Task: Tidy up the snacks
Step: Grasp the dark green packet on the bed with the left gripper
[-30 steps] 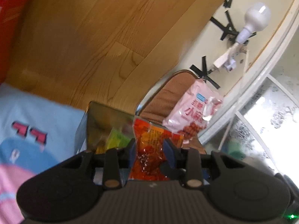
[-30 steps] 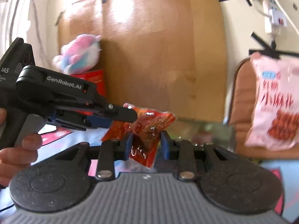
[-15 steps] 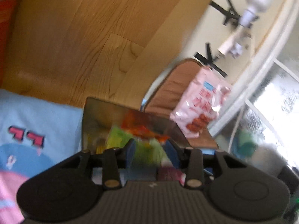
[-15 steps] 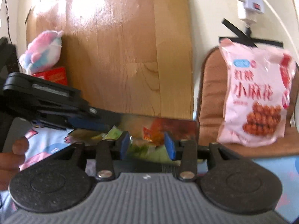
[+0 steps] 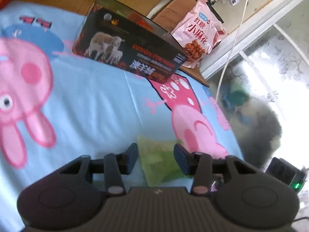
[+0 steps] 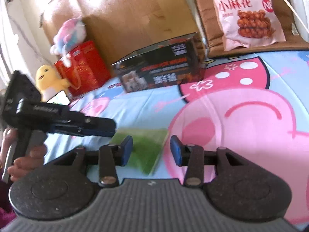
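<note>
Nearest in both wrist views, a green snack packet (image 5: 156,158) is seen lying flat on the cartoon-printed bed sheet (image 5: 92,100). The left gripper (image 5: 156,157) is held low over it, its jaws spread, with the packet lying between the blue pads and touched by neither as far as can be told. The right gripper (image 6: 151,149) is likewise held with jaws spread, and the same packet (image 6: 144,148) is framed in its gap; the image is blurred here, so contact cannot be judged. In the right wrist view the left gripper (image 6: 108,128) is shown from the side, its tip reaching the packet's left edge, and the person's left hand (image 6: 25,162) is wrapped around its handle.

Farther back on the bed, a dark printed box (image 5: 127,52) with sheep pictured on its side is set open-topped; orange-red packaging is glimpsed over its far rim. The same box (image 6: 162,67) is seen in the right wrist view, well apart from the green packet.

Beyond the box, at the bed's far edge, a pink snack bag (image 5: 199,38) is leaned on a brown cushion (image 5: 170,13). To the left in the right wrist view, a red box (image 6: 85,69) is stood beside a yellow plush toy (image 6: 48,81), with a pink-and-blue plush toy (image 6: 69,34) resting on top of it. A wooden panel (image 6: 131,15) is behind them.
</note>
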Demonstrator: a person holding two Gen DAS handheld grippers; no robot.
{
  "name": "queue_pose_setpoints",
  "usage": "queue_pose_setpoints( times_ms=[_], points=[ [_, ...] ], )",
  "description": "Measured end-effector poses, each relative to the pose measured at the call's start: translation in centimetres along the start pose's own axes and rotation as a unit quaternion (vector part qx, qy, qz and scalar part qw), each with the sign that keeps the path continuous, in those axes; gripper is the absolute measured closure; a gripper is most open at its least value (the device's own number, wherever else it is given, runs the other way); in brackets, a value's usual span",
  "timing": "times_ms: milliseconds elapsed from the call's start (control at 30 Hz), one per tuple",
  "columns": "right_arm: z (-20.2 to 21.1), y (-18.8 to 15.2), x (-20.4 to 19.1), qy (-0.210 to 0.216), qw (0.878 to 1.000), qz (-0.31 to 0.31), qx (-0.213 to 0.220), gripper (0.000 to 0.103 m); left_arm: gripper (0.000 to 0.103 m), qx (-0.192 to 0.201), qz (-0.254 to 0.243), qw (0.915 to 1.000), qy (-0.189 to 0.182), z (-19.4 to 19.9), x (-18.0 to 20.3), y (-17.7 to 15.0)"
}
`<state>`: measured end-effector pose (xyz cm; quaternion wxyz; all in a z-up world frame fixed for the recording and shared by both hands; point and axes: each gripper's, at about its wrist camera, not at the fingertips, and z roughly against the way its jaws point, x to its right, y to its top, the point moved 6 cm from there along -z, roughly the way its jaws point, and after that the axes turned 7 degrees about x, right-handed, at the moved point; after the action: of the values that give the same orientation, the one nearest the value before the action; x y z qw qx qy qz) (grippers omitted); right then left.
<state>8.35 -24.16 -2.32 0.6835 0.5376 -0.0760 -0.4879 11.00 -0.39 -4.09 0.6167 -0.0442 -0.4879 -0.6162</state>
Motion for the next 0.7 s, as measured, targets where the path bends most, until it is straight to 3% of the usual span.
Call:
queue_pose_setpoints(
  times_ms=[167,367,467,700],
  points=[
    [0.1,-1.3,-2.4,-0.013,0.996,0.083,-0.006,0.047,0.057,-0.02,0.022,0.9992,-0.028,-1.0,0.9,-0.7],
    [-1.4,-1.2,-4.2,-0.058,0.989,0.139,0.0,0.057,0.053,0.009,0.006,0.9999,0.004,-1.0,0.9,0.1],
    [-2.1,-0.9,-4.1,-0.054,0.989,0.136,0.002,0.064,0.053,0.026,0.027,0.9993,0.007,-0.3,-0.2,0.9],
    [-4.0,-0.4,-6.1,-0.038,0.989,0.144,0.004,0.065,0.053,0.055,0.04,0.9973,0.028,1.2,-1.8,2.1]
  ],
)
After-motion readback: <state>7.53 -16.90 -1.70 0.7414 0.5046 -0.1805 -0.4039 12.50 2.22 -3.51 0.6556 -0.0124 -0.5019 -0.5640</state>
